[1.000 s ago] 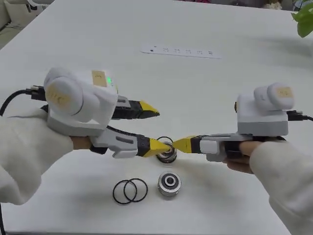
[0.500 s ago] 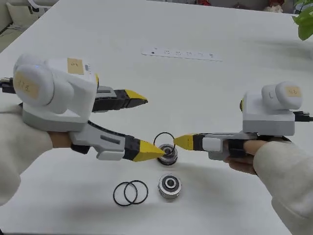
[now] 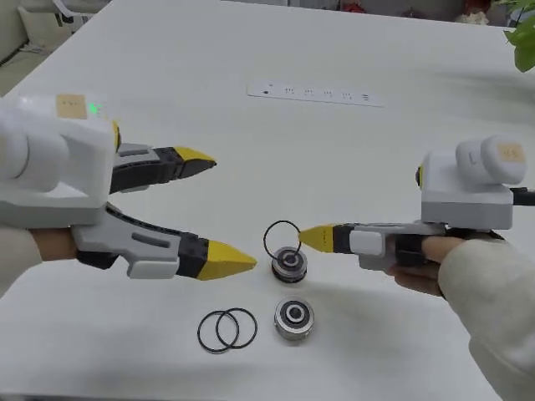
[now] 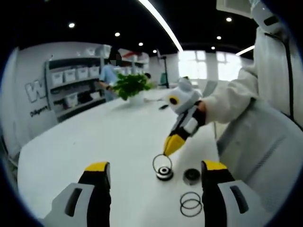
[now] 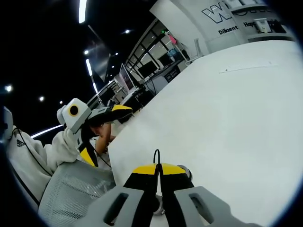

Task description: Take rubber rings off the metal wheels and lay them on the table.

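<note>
Presently, we are at the removal step for one ring. At the left, the left gripper hovers over the table with its jaws wide apart and holding nothing. Its lower tip is near the far wheel.

Right of that tip and nearer to us, two rubber rings lie flat on the table, overlapping. Beside them stands the near wheel; we cannot tell whether it carries a ring. Above the far wheel a third ring stands up as a loop, with its lower edge at the wheel.

At the right, the right gripper has its jaws together, pinched on that loop.

We judge that the next move calls for drawing the loop clear of the far wheel. The left gripper should steady the wheel if it drags. The third ring is then laid beside the other two.
</note>
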A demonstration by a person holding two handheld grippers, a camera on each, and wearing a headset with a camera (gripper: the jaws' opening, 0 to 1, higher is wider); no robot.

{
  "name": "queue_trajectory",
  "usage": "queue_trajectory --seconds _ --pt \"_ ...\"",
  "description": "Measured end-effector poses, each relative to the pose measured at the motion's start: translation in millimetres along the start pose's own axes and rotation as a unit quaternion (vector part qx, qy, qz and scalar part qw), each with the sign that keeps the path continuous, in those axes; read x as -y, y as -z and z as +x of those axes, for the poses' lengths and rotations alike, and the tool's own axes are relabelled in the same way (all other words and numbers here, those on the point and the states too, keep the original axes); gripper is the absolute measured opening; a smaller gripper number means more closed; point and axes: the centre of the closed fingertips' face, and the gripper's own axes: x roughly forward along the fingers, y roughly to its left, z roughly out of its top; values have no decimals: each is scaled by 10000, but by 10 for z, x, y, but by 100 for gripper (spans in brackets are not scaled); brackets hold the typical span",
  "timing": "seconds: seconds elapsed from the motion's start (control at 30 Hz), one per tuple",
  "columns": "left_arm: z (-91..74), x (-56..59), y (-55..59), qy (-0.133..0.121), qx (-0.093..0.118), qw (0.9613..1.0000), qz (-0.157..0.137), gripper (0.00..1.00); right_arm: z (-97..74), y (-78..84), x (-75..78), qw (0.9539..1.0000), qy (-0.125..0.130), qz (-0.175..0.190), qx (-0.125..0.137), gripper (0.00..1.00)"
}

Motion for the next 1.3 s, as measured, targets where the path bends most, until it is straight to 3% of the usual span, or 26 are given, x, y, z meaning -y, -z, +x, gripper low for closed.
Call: queue_trajectory --seconds 0.3,0.47,0.73,1.0,1.3 --pt "-331 -29 -61 -250 61 9997 -56 82 52 18 -117 9998 -163 -94 -100 0" --pt "-506 -15 -64 -364 -95 9993 58 82 65 18 -182 9995 -257 -115 -120 0" --pt "-768 20 -108 -582 -94 9982 113 85 87 16 -270 9990 -384 -151 -144 0" --pt "-1004 68 22 -900 -112 9959 -49 89 115 31 -352 9984 -482 -224 -214 0" --pt "-1092 183 159 -1089 -150 9937 -234 94 165 95 -446 9971 -579 -313 -369 0"
